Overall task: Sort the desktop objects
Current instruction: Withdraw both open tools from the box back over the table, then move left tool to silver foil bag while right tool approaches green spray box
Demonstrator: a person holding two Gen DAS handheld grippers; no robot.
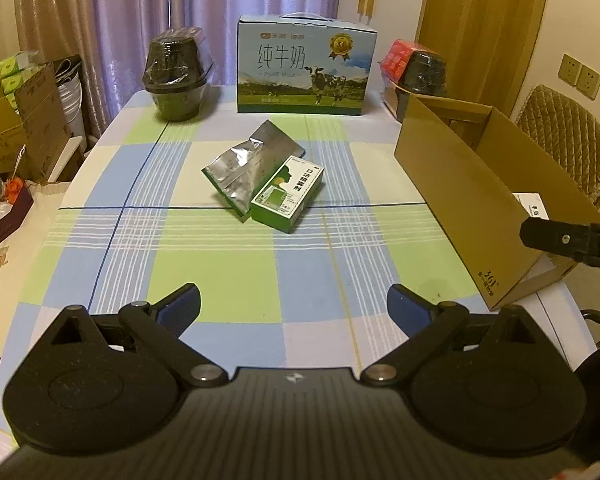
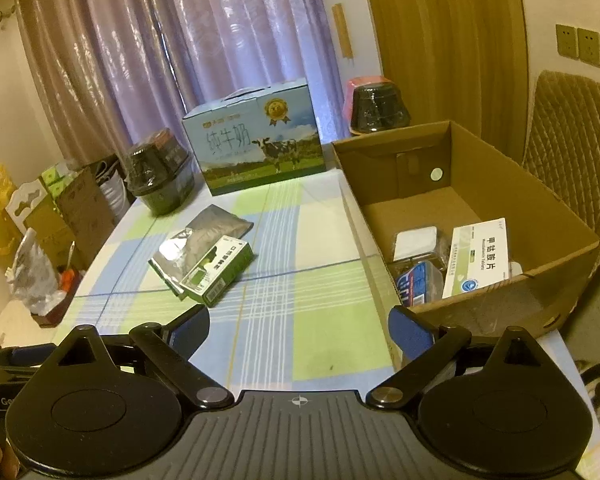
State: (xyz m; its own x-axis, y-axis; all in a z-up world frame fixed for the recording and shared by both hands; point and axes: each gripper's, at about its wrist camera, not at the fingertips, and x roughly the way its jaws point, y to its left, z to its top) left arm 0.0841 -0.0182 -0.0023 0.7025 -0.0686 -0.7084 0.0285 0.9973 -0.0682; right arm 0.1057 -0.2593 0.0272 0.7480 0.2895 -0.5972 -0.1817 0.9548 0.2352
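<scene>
- Both tongs, left gripper [image 1: 294,306] and right gripper [image 2: 299,328], hover spread and empty over the checked tablecloth [image 1: 220,264].
- Green box [image 1: 287,194] overlaps a foil pouch [image 1: 244,168].
- Cardboard box [image 2: 548,216] holds what look like medicine packs.

One foil pouch [image 1: 246,168], one green box [image 1: 287,195], one milk carton [image 1: 305,67], two black tubs [image 1: 176,76].

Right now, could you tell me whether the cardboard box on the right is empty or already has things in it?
Not empty. The right wrist view shows the open cardboard box holding a white medicine box, a blue packet and a white item.
</scene>
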